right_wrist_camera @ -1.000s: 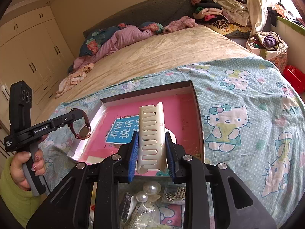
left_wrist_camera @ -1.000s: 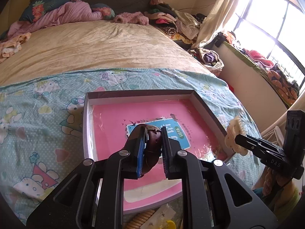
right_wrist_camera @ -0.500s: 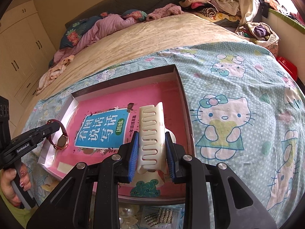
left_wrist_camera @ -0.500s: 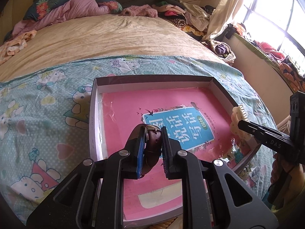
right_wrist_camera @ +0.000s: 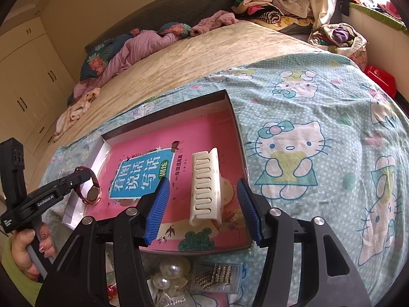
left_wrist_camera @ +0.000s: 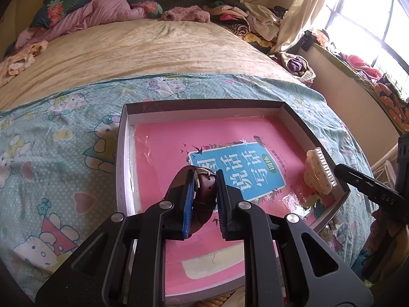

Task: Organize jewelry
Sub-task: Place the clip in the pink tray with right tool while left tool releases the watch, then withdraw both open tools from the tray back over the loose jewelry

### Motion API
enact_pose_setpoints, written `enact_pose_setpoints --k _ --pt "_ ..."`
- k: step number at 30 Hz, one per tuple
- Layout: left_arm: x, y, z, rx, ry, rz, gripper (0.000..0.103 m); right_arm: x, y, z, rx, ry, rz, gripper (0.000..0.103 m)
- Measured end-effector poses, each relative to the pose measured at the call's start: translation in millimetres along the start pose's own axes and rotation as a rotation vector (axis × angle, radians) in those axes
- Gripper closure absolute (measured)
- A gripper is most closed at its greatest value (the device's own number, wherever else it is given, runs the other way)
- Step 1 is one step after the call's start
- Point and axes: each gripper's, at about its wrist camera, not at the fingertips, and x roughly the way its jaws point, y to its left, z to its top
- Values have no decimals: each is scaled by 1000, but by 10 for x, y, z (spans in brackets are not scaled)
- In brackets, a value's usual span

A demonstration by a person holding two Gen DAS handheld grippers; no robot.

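Observation:
A shallow box [left_wrist_camera: 122,153] with a pink book inside lies on the bed. My left gripper [left_wrist_camera: 203,192] is shut on a maroon-strapped watch [left_wrist_camera: 204,192], held just above the box's near left part; the watch also shows in the right wrist view [right_wrist_camera: 89,192]. My right gripper [right_wrist_camera: 203,204] is open. The cream hair claw clip [right_wrist_camera: 205,186] lies between its fingers on the book, near the box's right wall; it also shows in the left wrist view [left_wrist_camera: 318,174].
Pearl pieces [right_wrist_camera: 171,271] and a packet of rhinestone clips [right_wrist_camera: 217,276] lie on the Hello Kitty sheet [right_wrist_camera: 306,140] in front of the box. Clothes pile up at the bed's far end [left_wrist_camera: 102,10]. The bed edge drops off at right.
Both grippers came down over the box. My right gripper opened and let the hair clip go onto the book. My left gripper still holds the watch.

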Motion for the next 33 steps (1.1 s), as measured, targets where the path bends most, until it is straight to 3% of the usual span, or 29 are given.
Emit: enact_pose_setpoints --k 4,8,12,20,33 --pt "14 -69 -21 15 5 -4 92 -141 -54 -41 27 -15 9 42" --pt "3 -148 -18 22 4 -5 66 -251 -67 -52 33 -27 15 40" --pt "-14 -204 -22 31 6 -5 65 -359 -51 -59 32 -43 21 39" --pt "-169 -303 -10 41 -12 -26 43 -622 -11 -41 35 -96 38 31" --pt "-653 -345 124 33 -107 -36 27 -1067 50 -27 28 -174 53 24"
